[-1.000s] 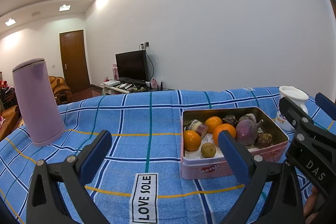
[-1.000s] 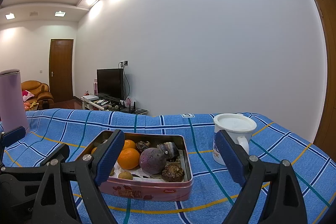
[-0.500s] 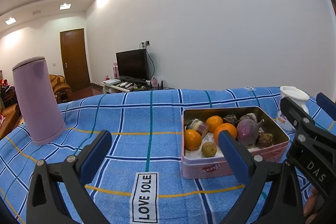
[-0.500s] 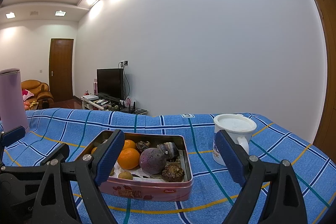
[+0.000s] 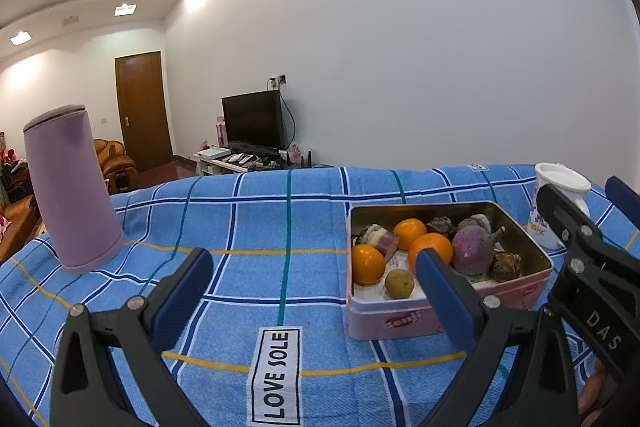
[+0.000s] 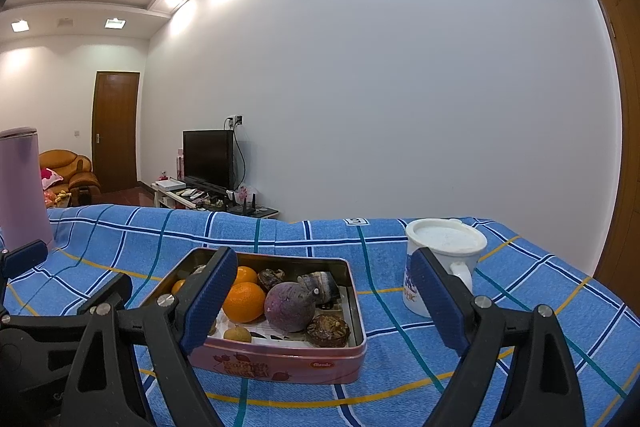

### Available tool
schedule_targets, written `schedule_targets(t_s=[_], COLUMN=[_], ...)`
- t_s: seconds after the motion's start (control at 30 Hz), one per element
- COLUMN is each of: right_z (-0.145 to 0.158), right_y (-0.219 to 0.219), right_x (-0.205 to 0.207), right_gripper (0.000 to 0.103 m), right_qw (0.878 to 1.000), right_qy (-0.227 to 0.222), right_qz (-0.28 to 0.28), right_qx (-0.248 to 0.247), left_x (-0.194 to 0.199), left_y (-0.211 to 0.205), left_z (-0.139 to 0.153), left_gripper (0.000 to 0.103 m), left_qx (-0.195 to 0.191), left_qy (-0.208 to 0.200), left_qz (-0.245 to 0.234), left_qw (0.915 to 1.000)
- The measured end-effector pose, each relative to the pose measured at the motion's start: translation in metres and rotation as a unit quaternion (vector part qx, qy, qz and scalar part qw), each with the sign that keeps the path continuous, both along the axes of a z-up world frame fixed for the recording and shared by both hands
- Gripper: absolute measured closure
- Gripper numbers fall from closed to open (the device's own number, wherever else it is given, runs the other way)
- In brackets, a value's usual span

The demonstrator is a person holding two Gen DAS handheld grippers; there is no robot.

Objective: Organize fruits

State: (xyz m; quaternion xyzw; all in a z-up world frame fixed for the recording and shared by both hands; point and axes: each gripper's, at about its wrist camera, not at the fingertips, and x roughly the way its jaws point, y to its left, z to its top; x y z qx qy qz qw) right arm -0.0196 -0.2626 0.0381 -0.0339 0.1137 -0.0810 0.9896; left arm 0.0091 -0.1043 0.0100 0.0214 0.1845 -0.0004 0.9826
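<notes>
While all fruit in view sits inside the pink tin (image 5: pixel 400 323), no telling whether sorting is finished or yet to come; fits both a filled, done tin and a tin waiting to be emptied or rearranged.

Left to right, left wrist view: lilac flask (image 5: pixel 70 187) at 9 o'clock, standing upright on the blue checked cloth (image 5: pixel 240 219), well apart from the tin. Left gripper (image 5: pixel 312 291) at 6 o'clock, spread wide, nothing between the pads, hovering short of the tin. Tin at 4 o'clock, lid off, holding three oranges (image 5: pixel 430 247), a small yellowish fruit (image 5: pixel 399 283), a purple round fruit (image 5: pixel 474 253), some dark knobbly pieces (image 5: pixel 506 266); all loosely mixed, touching. White mug (image 5: pixel 560 203) at 3 o'clock, just beside the tin.

Right wrist view: right gripper (image 6: pixel 324 307) at 6 o'clock, spread wide too, gripping nothing, tin between and beyond the pads. No loose fruit seen on the cloth. Nothing else visible to sort into, apart from the mug.
</notes>
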Motion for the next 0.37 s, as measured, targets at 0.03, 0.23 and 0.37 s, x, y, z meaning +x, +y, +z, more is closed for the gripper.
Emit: schedule_targets(t_s=[0.03, 0.23, 0.37], right_z=[0.0000, -0.0001, -0.0002], right_y=[-0.0001, -0.0001, -0.0004], right_x=[0.0000, 0.0000, 0.0002], right_gripper=[0.013, 0.013, 0.013], right_qw=[1.000, 1.000, 1.000], right_qy=[0.000, 0.001, 0.002], right_qz=[0.000, 0.000, 0.000], right_qx=[0.000, 0.000, 0.000], left_x=[0.0003, 0.0021, 0.0026], left_y=[0.0001, 0.0003, 0.0002], left_z=[-0.0002, 0.0000, 0.0001], left_gripper=[0.000, 0.000, 0.000], left_qx=[-0.001, -0.003, -0.002], left_qy=[0.001, 0.003, 0.004], left_qz=[0.000, -0.001, 0.001], left_qw=[1.0000, 1.0000, 1.0000])
